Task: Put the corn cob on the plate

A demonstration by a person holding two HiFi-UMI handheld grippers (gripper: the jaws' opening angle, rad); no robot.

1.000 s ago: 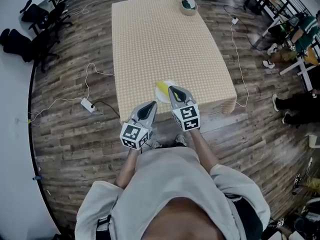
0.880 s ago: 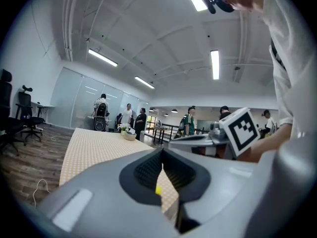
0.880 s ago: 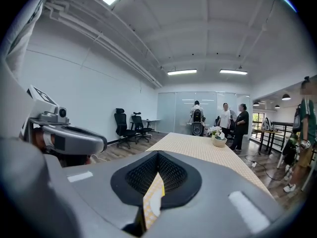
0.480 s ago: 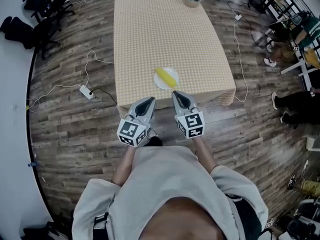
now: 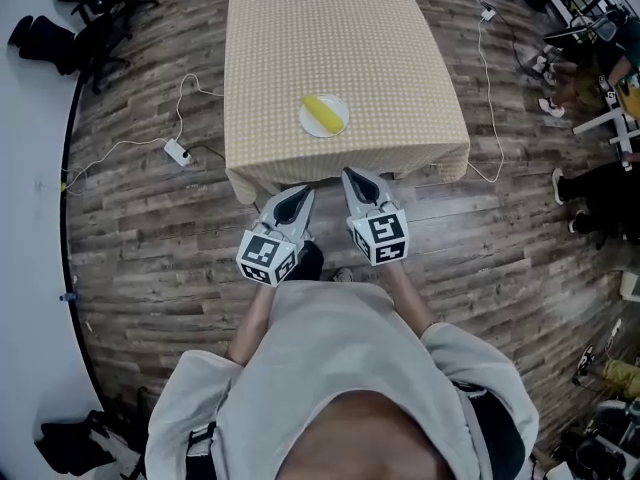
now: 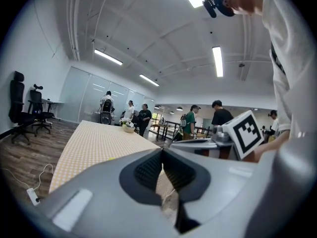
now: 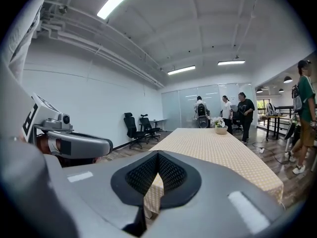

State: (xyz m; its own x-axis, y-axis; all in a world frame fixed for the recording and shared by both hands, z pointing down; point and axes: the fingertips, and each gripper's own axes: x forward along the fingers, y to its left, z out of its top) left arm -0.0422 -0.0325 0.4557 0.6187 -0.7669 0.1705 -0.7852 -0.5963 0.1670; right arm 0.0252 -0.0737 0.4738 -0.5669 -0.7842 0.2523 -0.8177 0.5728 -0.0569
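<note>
A yellow corn cob [image 5: 322,113] lies on a small white plate [image 5: 338,128] near the front edge of the table with the beige checked cloth [image 5: 320,38]. Both grippers hang over the wooden floor, in front of the table and apart from the plate. My left gripper [image 5: 304,194] is shut with nothing between its pads; in its own view the jaws [image 6: 162,150] meet at the tip. My right gripper [image 5: 352,174] is shut and empty too, its jaws [image 7: 158,154] closed in the right gripper view. Each gripper shows in the other's view.
A power strip [image 5: 175,152] with white cables lies on the floor left of the table. Black office chairs [image 5: 95,23] stand at the far left. Another cable [image 5: 480,88] runs along the table's right side. People and desks are at the far right [image 5: 600,78].
Both grippers have drawn back from over the plate to the floor in front of the table. The view has backed away with them. The corn cob stays on the plate.
</note>
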